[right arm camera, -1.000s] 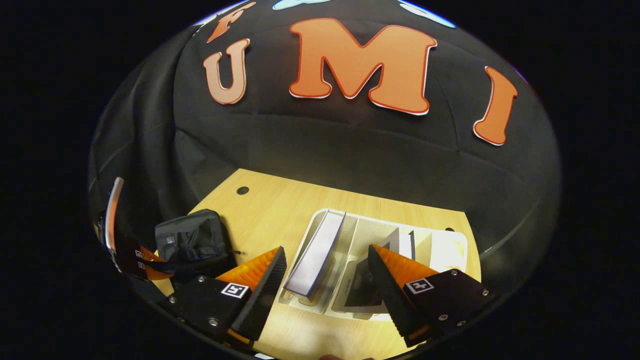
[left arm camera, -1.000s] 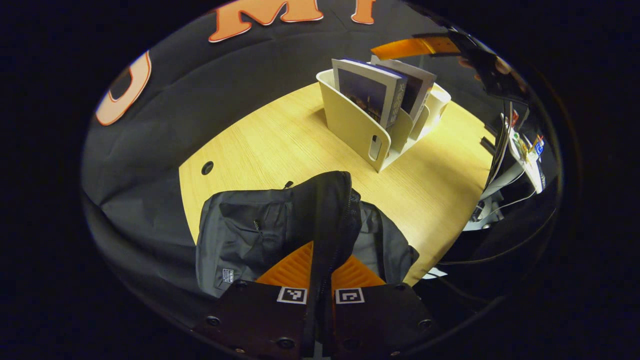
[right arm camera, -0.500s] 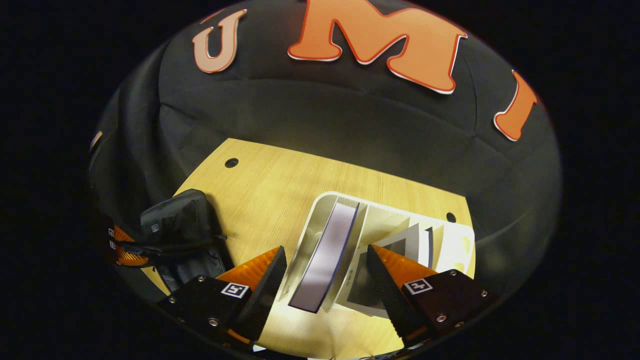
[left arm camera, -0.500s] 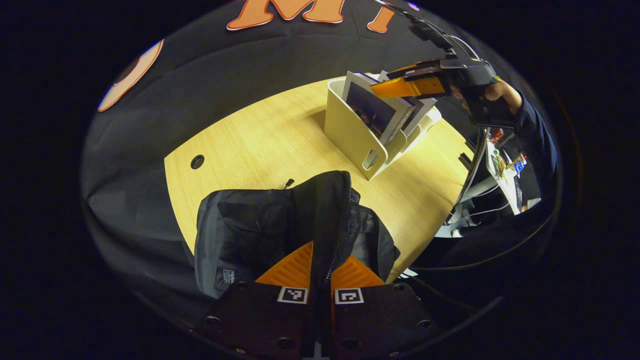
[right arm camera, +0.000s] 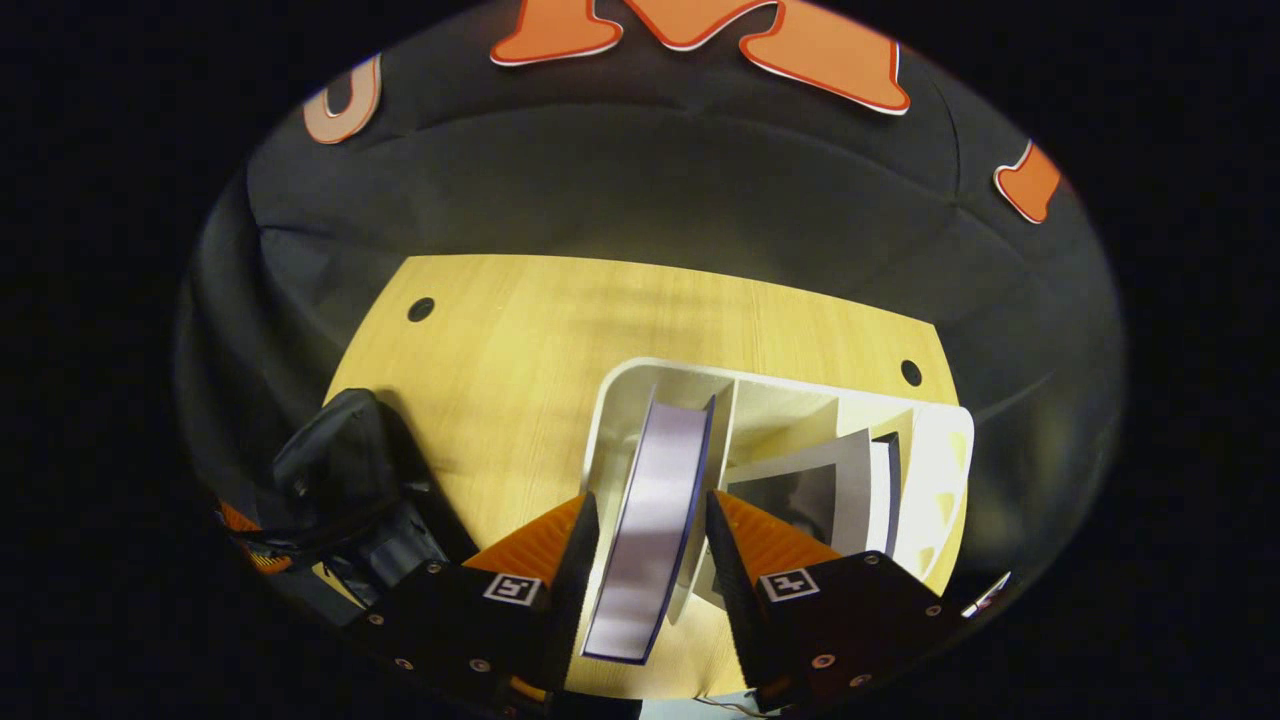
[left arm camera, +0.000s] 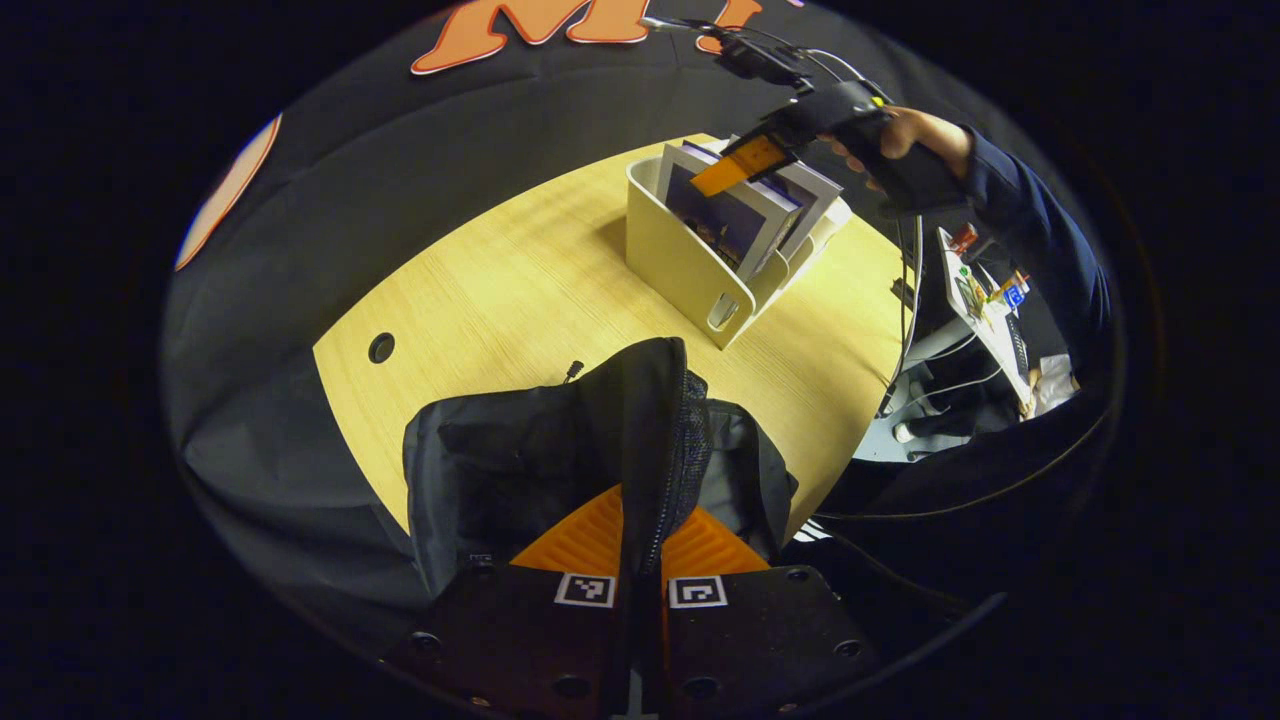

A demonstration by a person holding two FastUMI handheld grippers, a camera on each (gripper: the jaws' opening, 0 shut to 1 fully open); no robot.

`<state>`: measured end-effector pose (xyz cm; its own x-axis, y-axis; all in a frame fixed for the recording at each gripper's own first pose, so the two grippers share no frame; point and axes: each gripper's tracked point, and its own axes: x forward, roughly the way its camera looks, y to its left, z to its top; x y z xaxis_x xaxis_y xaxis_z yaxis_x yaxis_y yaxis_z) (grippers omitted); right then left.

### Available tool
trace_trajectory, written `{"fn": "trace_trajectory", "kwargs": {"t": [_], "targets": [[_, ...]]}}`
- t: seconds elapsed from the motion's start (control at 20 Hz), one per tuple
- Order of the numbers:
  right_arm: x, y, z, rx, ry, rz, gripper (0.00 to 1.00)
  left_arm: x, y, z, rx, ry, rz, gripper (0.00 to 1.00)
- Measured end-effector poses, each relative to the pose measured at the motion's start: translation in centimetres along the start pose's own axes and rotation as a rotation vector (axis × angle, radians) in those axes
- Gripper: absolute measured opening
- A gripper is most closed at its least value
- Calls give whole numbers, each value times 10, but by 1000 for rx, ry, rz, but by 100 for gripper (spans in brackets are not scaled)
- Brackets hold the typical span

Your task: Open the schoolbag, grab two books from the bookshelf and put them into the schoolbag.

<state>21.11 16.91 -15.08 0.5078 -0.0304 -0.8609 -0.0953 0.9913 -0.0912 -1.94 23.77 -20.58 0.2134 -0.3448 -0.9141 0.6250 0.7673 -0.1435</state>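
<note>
The black schoolbag (left arm camera: pixel 520 460) lies on the wooden table (left arm camera: pixel 500 290). My left gripper (left arm camera: pixel 640 535) is shut on its raised zipper edge. A cream bookshelf (left arm camera: pixel 685 270) farther off holds two books (left arm camera: pixel 735 215). Over them hangs my right gripper (left arm camera: pixel 745 160), held by a hand (left arm camera: pixel 900 130). In the right gripper view, my right gripper (right arm camera: pixel 650 500) straddles the top edge of the left book (right arm camera: pixel 655 480). The jaws are narrow, close to both covers, still open. The second book (right arm camera: pixel 830 490) leans in the neighbouring slot of the bookshelf (right arm camera: pixel 610 400). The schoolbag (right arm camera: pixel 340 480) sits at the left.
The table has cable holes (left arm camera: pixel 381 347) (right arm camera: pixel 910 372). Black cloth wall runs behind the table (right arm camera: pixel 520 330). Off the table's right edge stands a cluttered desk with cables (left arm camera: pixel 990 310). A dark sleeve (left arm camera: pixel 1030 220) reaches in from the right.
My right gripper has come down over the left book, and its jaws have narrowed around it. The left gripper keeps its hold on the bag's edge, shifted slightly.
</note>
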Motion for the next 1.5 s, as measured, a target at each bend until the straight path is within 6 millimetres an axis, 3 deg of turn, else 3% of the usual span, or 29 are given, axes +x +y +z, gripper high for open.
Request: {"fn": "trace_trajectory", "kwargs": {"t": [0.05, 0.15, 0.2, 0.4, 0.55, 0.6, 0.65, 1.0, 1.15, 1.25, 1.35, 1.5], "targets": [[4, 2, -3, 17, 28, -2, 57, -1, 0, 1, 5, 1, -5, 6], [9, 3, -12, 52, 88, -17, 54, 1, 1, 0, 31, 5, -7, 6], [10, 4, -13, 62, 103, -16, 45, 0, 1, 1, 42, 4, -5, 6], [0, 5, -20, 149, 132, -8, 36, 1, 0, 1, 68, -3, -17, 6], [-20, -2, -28, 215, 98, 10, 33, 4, -2, -3, 60, -9, -38, 6], [-30, -4, -32, 235, 91, 26, 39, 5, -3, -4, 58, -8, -48, 6], [-42, -6, -35, 254, 79, 38, 32, 6, -2, -5, 59, -10, -53, 6], [-116, -27, -48, 347, -58, 110, 31, 11, -1, -2, 62, -14, -66, 6], [-143, -35, -64, 395, -110, 144, 31, 11, 2, -1, 54, -26, -63, 6], [-156, -40, -75, 449, -136, 185, 31, 12, 1, 0, 43, -34, -67, 6], [-153, -40, -93, 495, -160, 224, 29, 13, -1, 4, 34, -46, -75, 6], [-155, -22, -117, 569, -167, 305, 29, 14, -1, 7, 11, -57, -78, 6]]}}
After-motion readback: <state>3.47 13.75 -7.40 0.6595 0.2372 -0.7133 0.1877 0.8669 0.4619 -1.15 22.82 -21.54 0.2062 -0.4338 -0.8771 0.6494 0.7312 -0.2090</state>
